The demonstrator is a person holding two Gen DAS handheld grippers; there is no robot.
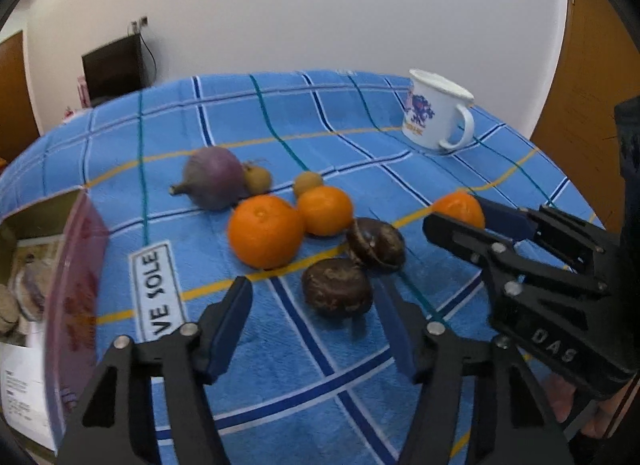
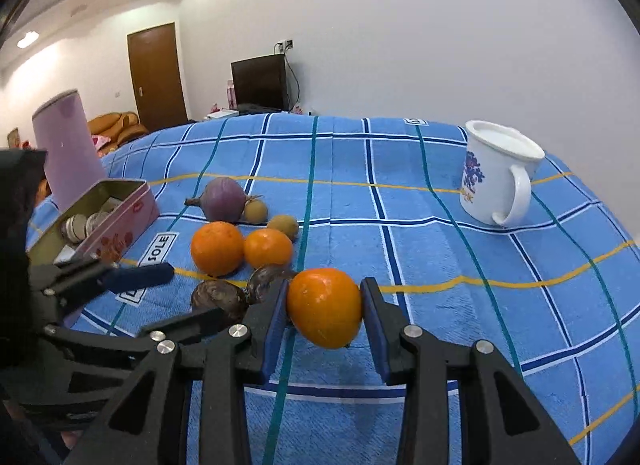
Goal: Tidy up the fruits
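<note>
My right gripper point(image 2: 325, 299) is shut on an orange point(image 2: 325, 307), its blue pads pressed on both sides; the left wrist view shows this orange point(image 1: 460, 205) at the right. Two more oranges point(image 1: 264, 231) point(image 1: 325, 209) lie on the blue checked cloth point(image 1: 304, 345). Two dark brown fruits sit in front of them. The nearer brown fruit point(image 1: 336, 289) lies between the fingers of my left gripper point(image 1: 312, 291), which is open with a gap on each side. The other brown fruit point(image 1: 376, 243) lies just behind it.
A purple bulb point(image 1: 214, 177) and two small tan fruits point(image 1: 258, 179) point(image 1: 307, 181) lie behind the oranges. A white enamel mug point(image 2: 496, 177) stands at the back right. At the left stand an open pink tin point(image 2: 132, 209) and a lilac cylinder point(image 2: 66, 145).
</note>
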